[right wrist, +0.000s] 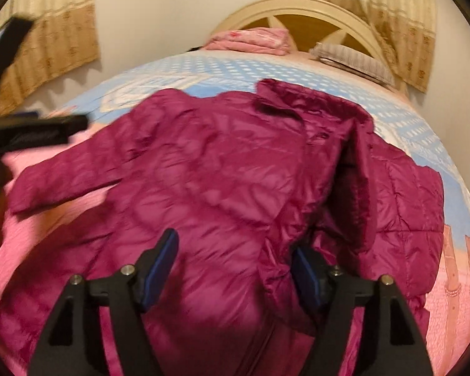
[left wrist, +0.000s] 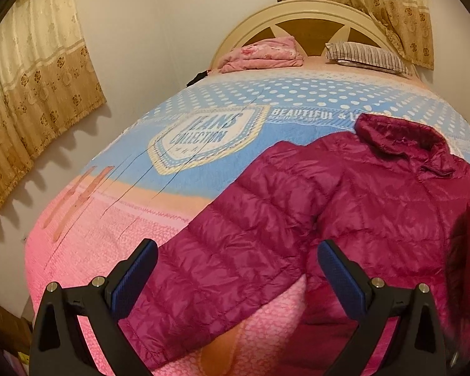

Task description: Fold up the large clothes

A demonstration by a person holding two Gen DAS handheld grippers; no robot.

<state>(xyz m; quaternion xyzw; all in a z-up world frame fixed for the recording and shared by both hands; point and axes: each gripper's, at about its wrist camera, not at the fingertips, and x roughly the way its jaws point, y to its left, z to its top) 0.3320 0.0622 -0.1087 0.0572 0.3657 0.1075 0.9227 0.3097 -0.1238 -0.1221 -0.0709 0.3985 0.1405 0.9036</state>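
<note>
L gripper (left wrist: pixel 236 277) spread wide, nothing between the pads, hanging over the jacket (left wrist: pixel 344 219) sleeve (left wrist: pixel 216 269) near the bed's foot edge. Sleeve runs diagonally under the jaws toward the cuff at lower left; pink spread shows on both sides of it. Lots of free spread to the left and ahead of this gripper, up to the blue dotted zone.

R gripper (right wrist: pixel 235 269) also spread, pads not pressing. A raised fold of the jacket (right wrist: pixel 203 172) front edge stands just beside its right pad; can't tell if it touches. Jacket body fills the area under and ahead of this gripper, collar (right wrist: pixel 310 103) pointing toward the headboard (right wrist: pixel 300 3). L gripper (right wrist: pixel 44 130) is seen at the left edge of the right view, blurred, above the sleeve end.

1 jacket, magenta, quilted, lying on the bedspread (left wrist: pixel 141 188), right half folded over itself. Free spread beyond the collar and to the right of the jacket.

Writing on spread: "JEANS COLLECTION" in a badge, "BEAUTIFUL &" beside it, rest covered by the jacket.

Far end: 1 pink folded blanket (left wrist: pixel 263 53), 1 striped pillow (left wrist: pixel 366 56). 2 curtains (left wrist: pixel 37 72), 1 each side.
</note>
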